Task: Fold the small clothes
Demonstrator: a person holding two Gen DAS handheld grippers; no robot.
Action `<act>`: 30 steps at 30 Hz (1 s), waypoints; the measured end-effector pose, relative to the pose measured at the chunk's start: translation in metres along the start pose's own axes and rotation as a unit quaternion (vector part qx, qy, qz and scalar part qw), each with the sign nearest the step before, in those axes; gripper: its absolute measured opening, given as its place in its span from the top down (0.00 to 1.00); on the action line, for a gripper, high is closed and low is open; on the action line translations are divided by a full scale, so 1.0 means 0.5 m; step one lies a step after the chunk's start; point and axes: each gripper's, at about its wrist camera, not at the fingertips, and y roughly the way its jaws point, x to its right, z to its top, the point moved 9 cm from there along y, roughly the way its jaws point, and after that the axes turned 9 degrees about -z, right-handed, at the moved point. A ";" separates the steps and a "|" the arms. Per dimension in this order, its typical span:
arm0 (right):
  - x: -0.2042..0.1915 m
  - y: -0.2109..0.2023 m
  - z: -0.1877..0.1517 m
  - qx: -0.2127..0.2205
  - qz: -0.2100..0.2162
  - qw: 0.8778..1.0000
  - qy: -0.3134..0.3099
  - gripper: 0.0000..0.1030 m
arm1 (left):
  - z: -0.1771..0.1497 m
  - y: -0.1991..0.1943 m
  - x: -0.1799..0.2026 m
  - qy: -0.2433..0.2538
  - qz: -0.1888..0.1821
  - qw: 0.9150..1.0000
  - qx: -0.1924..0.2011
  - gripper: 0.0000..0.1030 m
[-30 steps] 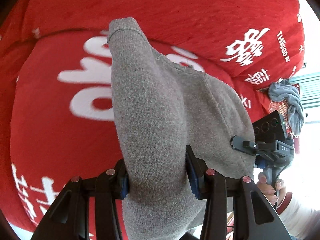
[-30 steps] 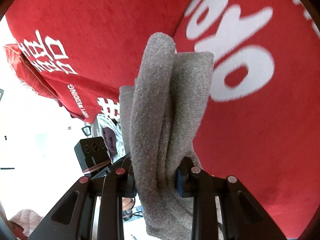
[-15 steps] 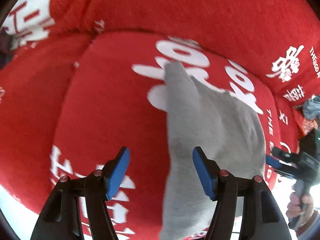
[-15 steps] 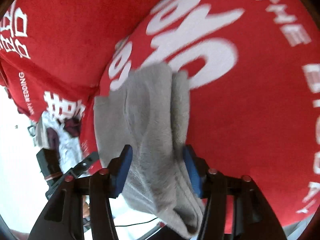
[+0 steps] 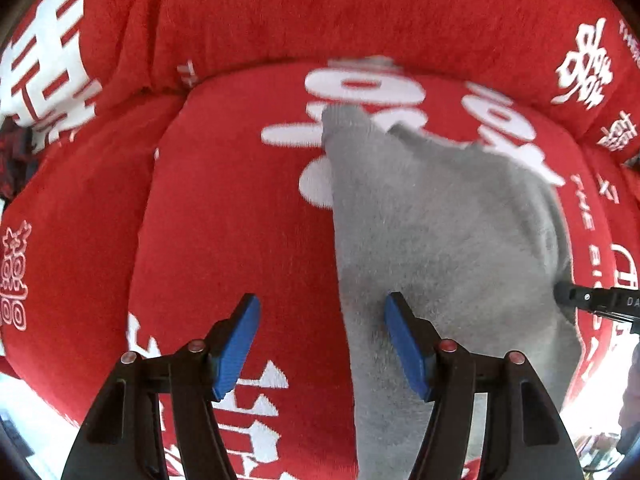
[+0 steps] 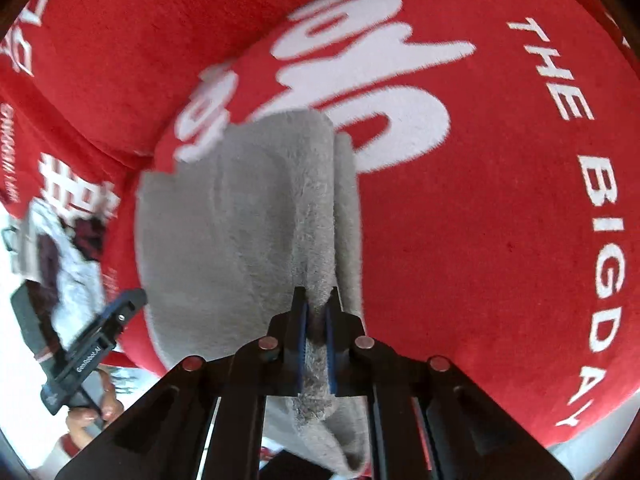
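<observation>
A small grey knitted garment point(image 5: 440, 232) lies loosely folded on a red seat cushion point(image 5: 240, 220) printed with white letters. My left gripper point(image 5: 322, 300) hangs open just above it. Its right finger is over the cloth's left edge and nothing is gripped. In the right wrist view a raised fold of the grey garment point(image 6: 240, 220) runs toward me. My right gripper point(image 6: 317, 296) is closing, its blue pads pinching that fold. The left gripper point(image 6: 100, 340), held by a hand point(image 6: 92, 416), shows at the lower left.
The red backrest point(image 5: 360, 8) rises behind the cushion point(image 6: 480, 240). A heap of white and dark red clothes point(image 6: 60, 248) lies off the cushion's left side. The cushion's front edge runs along the bottom of both views.
My left gripper let go of the grey garment and opened. The garment sank onto the cushion. My right gripper opened, then closed on a fold; both views tipped downward.
</observation>
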 end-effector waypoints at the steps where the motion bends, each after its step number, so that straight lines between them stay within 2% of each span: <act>1: 0.009 0.011 0.002 0.000 -0.003 1.000 0.003 0.92 | 0.000 0.008 -0.004 -0.009 -0.003 1.000 0.001 0.36; 6: -0.005 0.011 0.008 0.017 -0.030 0.999 -0.022 0.91 | 0.009 0.007 -0.011 -0.024 0.000 1.000 -0.006 0.36; 9: -0.001 -0.013 0.003 0.015 -0.030 0.999 -0.008 0.89 | 0.027 -0.024 -0.019 -0.039 -0.006 0.999 0.011 0.36; 11: 0.005 -0.038 0.006 0.036 -0.039 0.999 0.000 0.89 | 0.047 -0.038 -0.025 -0.050 -0.024 0.998 0.025 0.37; 12: 0.006 -0.055 0.011 0.052 -0.044 0.998 0.000 0.90 | 0.064 -0.042 -0.023 -0.053 -0.043 0.997 0.031 0.43; 13: 0.001 -0.064 0.016 0.064 -0.047 0.997 0.000 0.90 | 0.074 -0.041 -0.019 -0.050 -0.054 0.997 0.031 0.63; 14: -0.004 -0.076 0.021 0.076 -0.045 0.996 -0.004 0.92 | 0.083 -0.035 -0.012 -0.045 -0.065 0.997 0.027 0.77; 15: -0.014 -0.086 0.028 0.085 -0.041 0.995 -0.009 0.93 | 0.093 -0.031 -0.001 -0.040 -0.077 0.996 0.023 0.79; 17: -0.040 -0.089 0.039 0.092 -0.038 0.995 -0.026 0.94 | 0.110 -0.022 0.028 -0.033 -0.108 0.993 0.025 0.79; 19: -0.069 -0.082 0.049 0.094 -0.041 0.993 -0.052 0.94 | 0.117 -0.009 0.058 -0.022 -0.121 0.992 0.019 0.79; 21: -0.087 -0.067 0.058 0.089 -0.047 0.993 -0.066 0.94 | 0.116 0.012 0.072 -0.012 -0.108 0.994 0.006 0.79; 23: -0.087 -0.042 0.063 0.076 -0.058 0.993 -0.069 0.94 | 0.107 0.049 0.059 -0.023 -0.086 0.996 -0.012 0.79; 26: -0.056 0.000 0.073 0.055 -0.069 0.995 -0.044 0.96 | 0.107 0.085 0.027 -0.061 -0.090 0.994 -0.019 0.79; 30: -0.036 0.012 0.100 0.058 -0.067 0.996 -0.028 1.00 | 0.116 0.089 0.018 -0.066 -0.083 0.994 -0.023 0.79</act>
